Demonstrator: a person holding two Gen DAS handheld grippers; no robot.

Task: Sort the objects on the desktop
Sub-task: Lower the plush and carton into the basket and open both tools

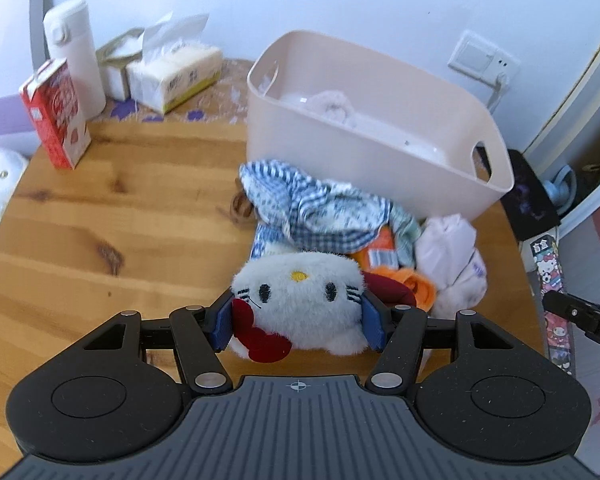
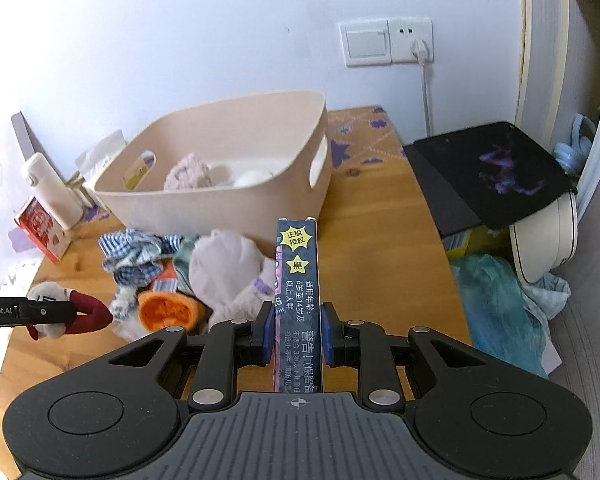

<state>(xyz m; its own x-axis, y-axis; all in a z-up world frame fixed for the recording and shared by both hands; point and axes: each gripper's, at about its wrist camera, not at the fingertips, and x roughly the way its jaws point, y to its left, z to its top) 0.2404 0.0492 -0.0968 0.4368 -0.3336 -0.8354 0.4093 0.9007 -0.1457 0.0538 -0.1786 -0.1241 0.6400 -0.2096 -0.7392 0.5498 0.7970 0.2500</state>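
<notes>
Left gripper [image 1: 298, 322] was clamped on a white Hello Kitty plush [image 1: 300, 300]; both blue pads [image 1: 223, 326] pressed into the sides of its head. The plush sat low over the wooden table [image 1: 112, 216], at the near edge of a pile of soft items; whether it touched the tabletop could not be determined. In the right wrist view the same plush [image 2: 50, 300] appeared at far left, partly hidden by the left gripper's finger.

Right gripper [image 2: 296, 334] was closed on a dark printed box [image 2: 300, 300], held on edge with its long axis pointing forward, pads against both broad faces. The box carried yellow starburst labels and Chinese text.

The pile lay just in front of the beige plastic bin [image 1: 384, 160]: a blue checked cloth [image 1: 300, 208], a pale lilac fabric bundle [image 1: 452, 256] and an orange plush piece [image 1: 418, 286], all overlapping. The bin [image 2: 204, 208] held a fuzzy pinkish item [image 2: 188, 178] and something white.

At the table's far left stood a red carton [image 1: 56, 116], a white flask [image 1: 74, 56] and a tissue pack [image 1: 176, 76], close together and well apart from the pile.
</notes>
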